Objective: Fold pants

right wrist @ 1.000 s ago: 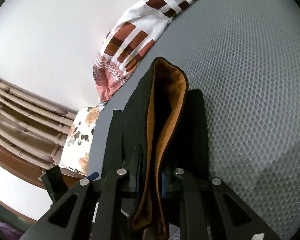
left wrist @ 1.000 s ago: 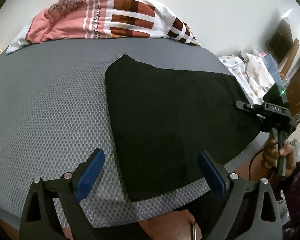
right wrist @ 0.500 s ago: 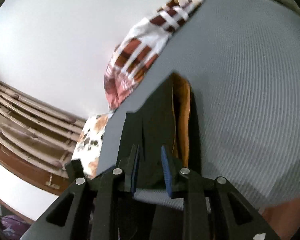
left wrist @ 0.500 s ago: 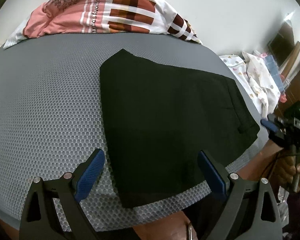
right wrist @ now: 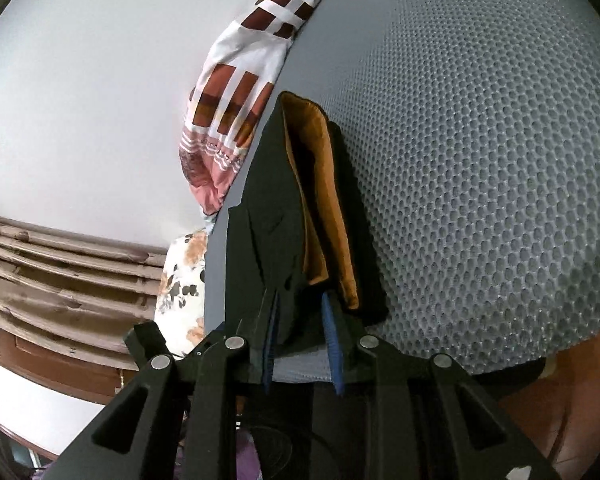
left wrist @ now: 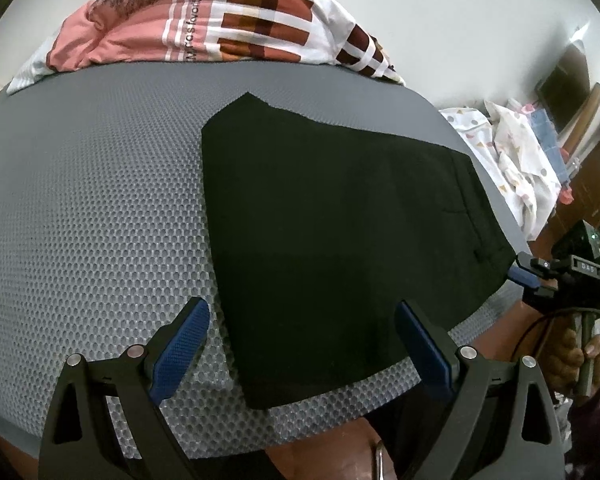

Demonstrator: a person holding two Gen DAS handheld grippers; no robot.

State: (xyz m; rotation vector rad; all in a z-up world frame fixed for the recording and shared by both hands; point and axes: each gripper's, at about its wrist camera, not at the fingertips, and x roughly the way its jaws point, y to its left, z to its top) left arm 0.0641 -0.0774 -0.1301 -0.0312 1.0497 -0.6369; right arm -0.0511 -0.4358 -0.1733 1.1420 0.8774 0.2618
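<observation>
Black pants (left wrist: 340, 240) lie folded flat on the grey honeycomb mat (left wrist: 100, 220). My left gripper (left wrist: 302, 344) hovers open over their near edge, one blue pad on each side, touching nothing. In the left wrist view, my right gripper (left wrist: 530, 282) sits at the pants' right corner by the mat's edge, held by a hand (left wrist: 572, 356). In the right wrist view, the pants (right wrist: 276, 220) show an orange lining (right wrist: 324, 200) at the waistband. The right gripper (right wrist: 300, 332) stands narrowly open there, with the black corner between its pads but not pinched.
A pink, brown and white striped cloth (left wrist: 220, 28) lies along the mat's far edge by the white wall. A heap of white dotted laundry (left wrist: 512, 160) sits off the right side. A floral cushion (right wrist: 180, 280) and wooden slats (right wrist: 60, 260) lie beyond the far end.
The right gripper let go of the lifted waistband, pulled back off the mat's edge, then returned to the corner. The pants dropped flat. The left gripper stayed open and still.
</observation>
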